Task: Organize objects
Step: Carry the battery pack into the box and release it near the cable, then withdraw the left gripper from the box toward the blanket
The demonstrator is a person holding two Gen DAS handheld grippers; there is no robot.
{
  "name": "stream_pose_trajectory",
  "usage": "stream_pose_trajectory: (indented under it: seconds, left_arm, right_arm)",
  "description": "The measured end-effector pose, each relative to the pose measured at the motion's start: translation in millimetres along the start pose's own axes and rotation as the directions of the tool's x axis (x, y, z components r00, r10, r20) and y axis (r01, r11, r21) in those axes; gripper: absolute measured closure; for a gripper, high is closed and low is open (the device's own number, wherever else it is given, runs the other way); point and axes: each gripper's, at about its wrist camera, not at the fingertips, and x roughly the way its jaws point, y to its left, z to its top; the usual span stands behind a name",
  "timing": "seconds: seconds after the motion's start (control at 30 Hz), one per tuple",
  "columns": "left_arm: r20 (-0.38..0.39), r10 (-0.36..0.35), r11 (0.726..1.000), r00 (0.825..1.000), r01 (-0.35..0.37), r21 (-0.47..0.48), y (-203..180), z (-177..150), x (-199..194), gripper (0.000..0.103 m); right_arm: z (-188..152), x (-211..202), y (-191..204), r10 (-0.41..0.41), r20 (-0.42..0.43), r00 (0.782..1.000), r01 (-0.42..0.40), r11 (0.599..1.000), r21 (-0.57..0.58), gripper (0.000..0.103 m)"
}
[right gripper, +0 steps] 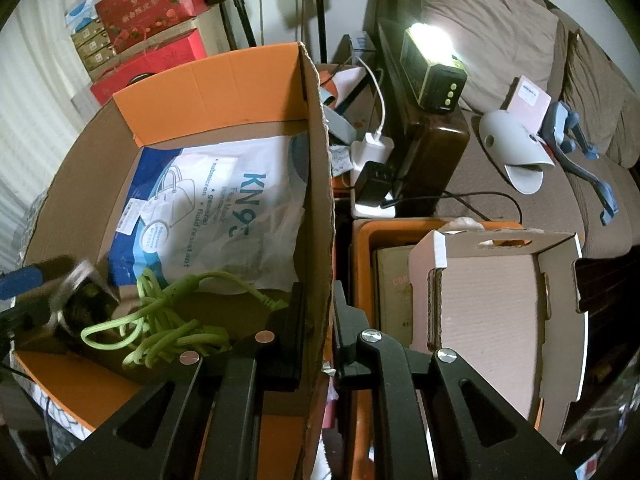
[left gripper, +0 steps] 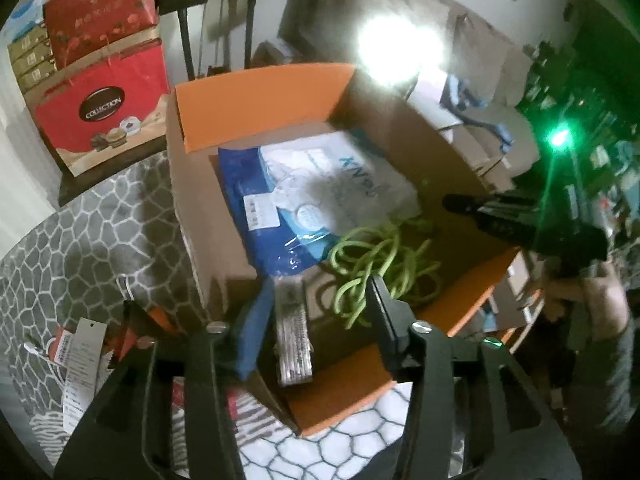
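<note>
1. Left gripper [left gripper: 320,320]: jaws parted, clear of the flat foil-edged packet [left gripper: 294,336] between them, inside the cardboard box [left gripper: 192,200].
2. Coiled green cable [left gripper: 380,264] and glossy mask bag [left gripper: 320,192] lie in the box.
3. Right gripper [right gripper: 320,320] pinches the box's corrugated wall.

Behind your work, upper left: stacked red gift boxes [right gripper: 148,4]. Right: brown sofa [right gripper: 520,40], white slipper [right gripper: 516,152], lit lamp [right gripper: 434,68].

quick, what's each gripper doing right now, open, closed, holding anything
Left gripper: open, small silver packet loose between its fingers.
Right gripper: shut on the cardboard box wall.
</note>
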Motion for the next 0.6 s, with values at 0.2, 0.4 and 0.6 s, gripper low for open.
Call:
stream_pose_trajectory:
  seconds: [0.2, 0.4, 0.6]
  left_arm:
    - [0.045, -0.032, 0.998, 0.998, 0.034, -0.052, 15.2, 1.8, -27.8, 0.049]
    - [0.064, 0.030, 0.997, 0.998, -0.025, -0.078, 40.5, -8.5, -50.9, 0.048]
    - [0.038, 0.059, 0.992, 0.998, -0.054, -0.117, 69.5, -27.7, -56.7, 0.043]
  right_arm:
    - [-0.1, -0.4, 1.0, -0.003, -0.001, 1.000, 0.003, 1.000, -0.001, 0.092]
    - [0.2, -0.8, 2.2, -0.006, -0.005, 1.000, 0.006, 1.000, -0.003, 0.091]
    - [0.9, -0.5, 1.6, -0.007, -0.006, 1.000, 0.007, 1.000, -0.004, 0.091]
